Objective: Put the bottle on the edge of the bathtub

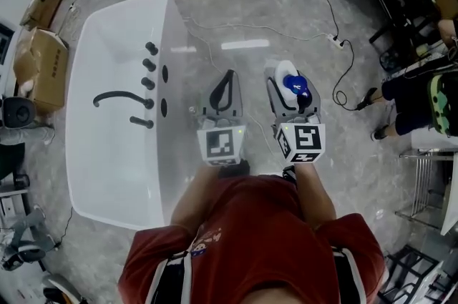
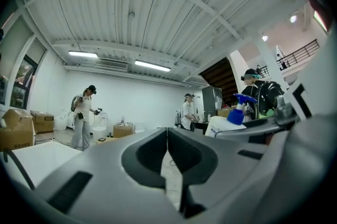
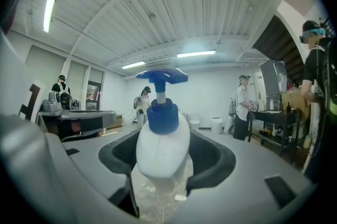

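White bottle (image 3: 162,138) sits clamped in the right tool (image 3: 166,157), the left tool (image 2: 167,136) pressed shut, both beside the bathtub (image 1: 107,167)

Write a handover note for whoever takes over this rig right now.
Right hand-held gripper: shut on the white pump bottle, held upright above the floor.
Left hand-held gripper: shut, empty.
Bathtub: on the person's left; no bottle on its edge.
Done: bottle grasped and lifted.
Left: carry it over to the tub, set it on the edge, release.
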The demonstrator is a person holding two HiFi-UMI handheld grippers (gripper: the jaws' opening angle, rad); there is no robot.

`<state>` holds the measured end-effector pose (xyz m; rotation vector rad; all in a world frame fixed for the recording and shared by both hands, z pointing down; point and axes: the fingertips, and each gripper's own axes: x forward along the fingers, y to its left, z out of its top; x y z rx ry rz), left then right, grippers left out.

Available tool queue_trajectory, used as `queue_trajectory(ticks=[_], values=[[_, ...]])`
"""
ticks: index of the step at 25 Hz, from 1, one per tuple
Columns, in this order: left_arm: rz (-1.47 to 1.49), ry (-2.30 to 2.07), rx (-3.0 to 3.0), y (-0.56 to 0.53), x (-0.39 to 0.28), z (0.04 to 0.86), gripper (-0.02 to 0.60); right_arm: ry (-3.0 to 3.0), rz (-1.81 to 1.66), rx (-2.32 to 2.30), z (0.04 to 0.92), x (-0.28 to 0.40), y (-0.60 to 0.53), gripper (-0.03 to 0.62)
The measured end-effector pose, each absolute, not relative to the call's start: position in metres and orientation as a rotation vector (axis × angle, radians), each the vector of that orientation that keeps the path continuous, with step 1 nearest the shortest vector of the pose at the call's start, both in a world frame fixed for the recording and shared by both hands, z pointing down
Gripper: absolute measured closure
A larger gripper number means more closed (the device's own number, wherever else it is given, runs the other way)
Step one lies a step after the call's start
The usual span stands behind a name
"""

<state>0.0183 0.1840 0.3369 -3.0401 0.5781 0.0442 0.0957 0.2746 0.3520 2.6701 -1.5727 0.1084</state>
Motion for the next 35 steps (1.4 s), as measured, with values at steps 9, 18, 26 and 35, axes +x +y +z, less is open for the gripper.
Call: queue_trajectory(ticks=[9,18,26,35], values=[[0.07,0.585,-3.049,0.128,0.04,0.34,0.565,-1.571,0.07,2.655,0.347,0.116,0.22,0.318],[0.069,0.652,-3.043,0.096,0.059,0.348,0.566,-1.618,0.064,2.621,0.355,0.141,0.186,0.318],[0.12,0.79,-3.031,0.051,0.099,0.344,0.565,-1.705,0.047,2.577,0.356,0.187,0.138,0.318],[0.089,0.98,-2.97,-0.005,0.149,0.343,0.566,-1.852,0.094,2.482,0.362,0.251,0.072,0.318]])
